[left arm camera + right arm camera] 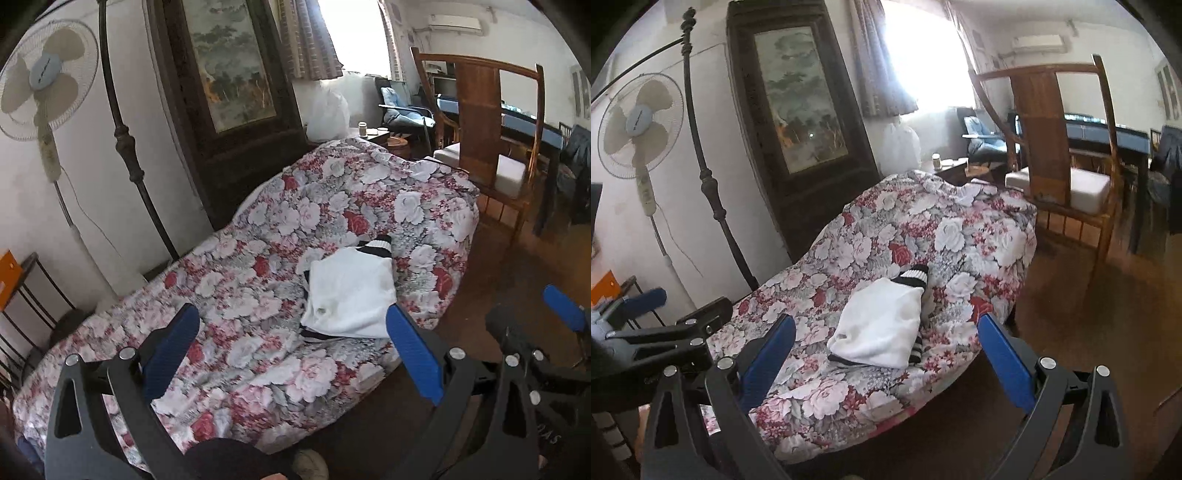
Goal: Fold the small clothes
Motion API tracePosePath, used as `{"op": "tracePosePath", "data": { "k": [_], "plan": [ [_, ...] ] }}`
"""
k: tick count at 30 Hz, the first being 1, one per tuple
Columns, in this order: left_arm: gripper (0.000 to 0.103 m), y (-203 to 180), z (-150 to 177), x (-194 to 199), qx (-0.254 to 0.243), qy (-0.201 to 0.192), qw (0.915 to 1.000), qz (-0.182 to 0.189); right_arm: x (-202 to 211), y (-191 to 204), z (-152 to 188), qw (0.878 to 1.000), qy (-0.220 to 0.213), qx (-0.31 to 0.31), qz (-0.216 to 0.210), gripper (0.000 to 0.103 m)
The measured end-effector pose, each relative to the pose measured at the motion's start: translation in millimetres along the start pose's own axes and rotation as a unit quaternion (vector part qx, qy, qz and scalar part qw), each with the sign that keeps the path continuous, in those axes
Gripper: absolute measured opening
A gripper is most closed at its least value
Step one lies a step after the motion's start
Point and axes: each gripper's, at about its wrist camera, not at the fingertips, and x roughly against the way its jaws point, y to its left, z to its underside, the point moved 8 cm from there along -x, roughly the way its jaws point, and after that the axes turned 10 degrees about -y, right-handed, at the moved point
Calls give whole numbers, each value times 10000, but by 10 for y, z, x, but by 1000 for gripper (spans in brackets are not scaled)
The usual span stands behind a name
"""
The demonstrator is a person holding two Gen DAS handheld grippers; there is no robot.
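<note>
White folded garment [349, 295] on floral bedspread [236, 280], black-striped edges mostly hidden

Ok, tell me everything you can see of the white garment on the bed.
The white garment lies folded into a compact, roughly rectangular bundle on the floral bedspread, near the bed's right edge. It looks like soft knit or fleece fabric, white, with black-and-white striped ribbed trim poking out at the far end and along the near lower edge. A small dark mark or hole shows near its near-left corner. It rests flat, touching only the bedspread. Neither gripper touches it: the left gripper and the right gripper both have open jaws, short of it.
</note>
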Motion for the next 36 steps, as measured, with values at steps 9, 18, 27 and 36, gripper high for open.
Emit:
{"op": "tracePosePath", "data": {
  "k": [9,18,27,36],
  "plan": [
    [99,-64,-12,142,-60,-58,10000,8,32,-27,11,9979,417,-297,-394,99],
    [99,45,28,248,3,-9,10000,-10,112,100,-83,9982,439,-47,-399,99],
    [99,142,82,232,135,130,9998,-9,95,202,-61,9973,531,10,-501,99],
    [99,93,160,187,203,300,9991,221,83,142,-65,9975,546,10,-445,99]
  ]
}}
